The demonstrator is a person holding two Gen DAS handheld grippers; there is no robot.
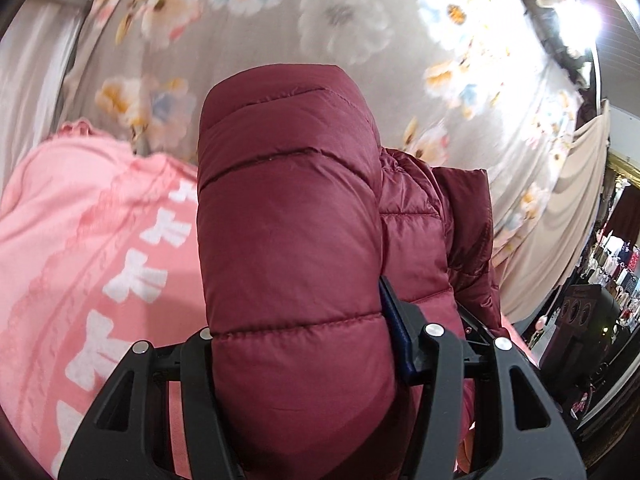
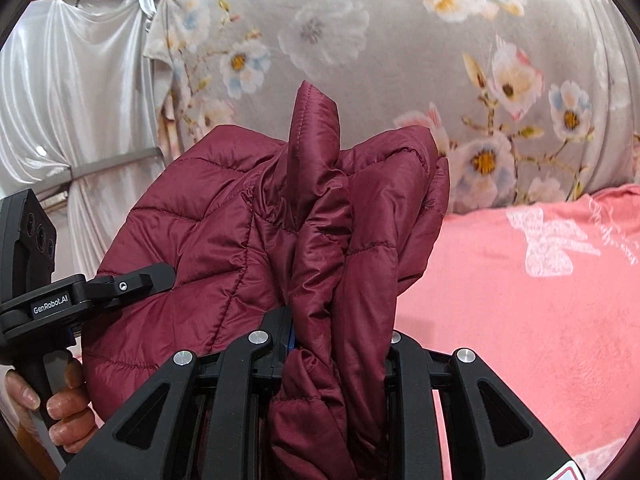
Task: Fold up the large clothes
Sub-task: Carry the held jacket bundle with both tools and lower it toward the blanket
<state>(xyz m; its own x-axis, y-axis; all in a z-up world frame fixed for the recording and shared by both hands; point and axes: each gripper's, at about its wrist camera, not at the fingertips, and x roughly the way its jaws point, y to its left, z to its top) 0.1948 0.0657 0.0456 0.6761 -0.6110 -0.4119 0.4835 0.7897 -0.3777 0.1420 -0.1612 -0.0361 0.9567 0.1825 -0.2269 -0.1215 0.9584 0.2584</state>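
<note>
One quilted puffer jacket [image 1: 288,216], maroon, of smooth, slightly glossy synthetic shell with stitched channels that divide the padding into bulging sections. It is held between the two grippers above the bed, not lying flat. In the left wrist view a thick, rounded, padded roll of it rises straight ahead, with further folds and a darker inner panel to its right. In the right wrist view the jacket [image 2: 248,248] appears as a bunched mass: one narrow stitched-edge flap stands upright at centre, and a broad diamond-quilted panel spreads to the left.

Left gripper [image 1: 298,344]: black, two fingers, clamped around the thick padded roll, which fills the gap between them; a blue pad shows on the right finger. Right gripper [image 2: 332,344]: black, two fingers, pinched on a thinner, crumpled gather of fabric. In the right wrist view the other gripper's body [image 2: 52,296] shows at the left edge, its handle gripped by a hand [image 2: 52,404] whose fingers wrap the grip.

Below and beside the jacket: one pink blanket [image 1: 80,248], soft and fleecy, with white bow motifs in a row and faint raised patterning. Beyond it: one grey sheet [image 2: 400,72], matte, printed with white, blue and yellow flowers. At the far left of the right wrist view hangs one white satin drape [image 2: 76,92], shiny and gathered into folds.
</note>
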